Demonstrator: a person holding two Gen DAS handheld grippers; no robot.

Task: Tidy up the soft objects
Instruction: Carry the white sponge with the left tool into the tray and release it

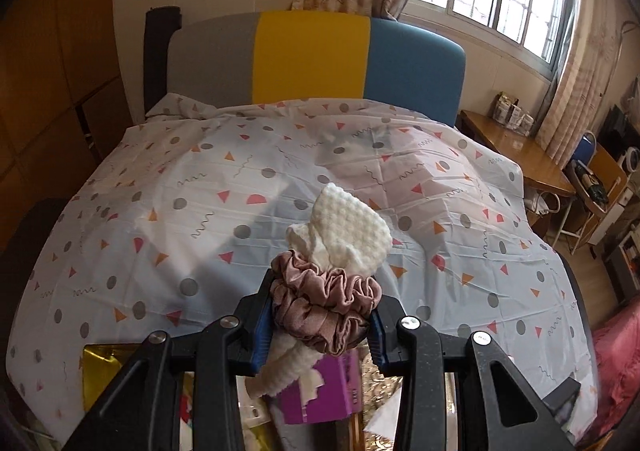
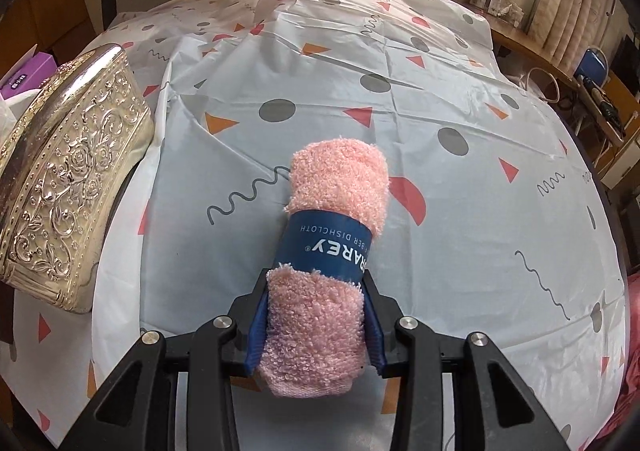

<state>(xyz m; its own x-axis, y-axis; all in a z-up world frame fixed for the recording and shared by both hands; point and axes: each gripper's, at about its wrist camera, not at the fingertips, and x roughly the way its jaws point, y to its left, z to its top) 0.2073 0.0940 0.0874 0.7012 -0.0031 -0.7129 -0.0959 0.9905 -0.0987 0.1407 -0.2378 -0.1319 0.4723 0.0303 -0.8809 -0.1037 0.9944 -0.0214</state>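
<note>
1. Holding two loads at once, I judge the sorting to be mid-way: both grippers are full and neither item is put down yet.
2. My left gripper (image 1: 320, 325) is clenched on a pink scrunchie (image 1: 326, 305) wrapped round a white cloth (image 1: 352, 229); the bundle hangs clear of the bed (image 1: 160, 191), with the cloth's ends sticking out above and below the jaws.
3. My right gripper (image 2: 314, 325) is clamped on a rolled pink towel (image 2: 332, 219) with a blue paper band (image 2: 320, 247); the far end of the roll looks to be at or just above the bedsheet, though I cannot tell whether it touches.
4. Below the left gripper I see a purple box (image 1: 320, 391) with white tissue poking out, and a patch of gold to the side.
5. Left of the towel, an embossed gold box (image 2: 68, 187) sits on the bed; its lid looks shut from here.
6. Nothing soft lies loose on the sheet in either view, so I take these two items as the work remaining in sight.
7. Where they belong is not shown; the gold box is my guess, and it would need opening first.
</note>
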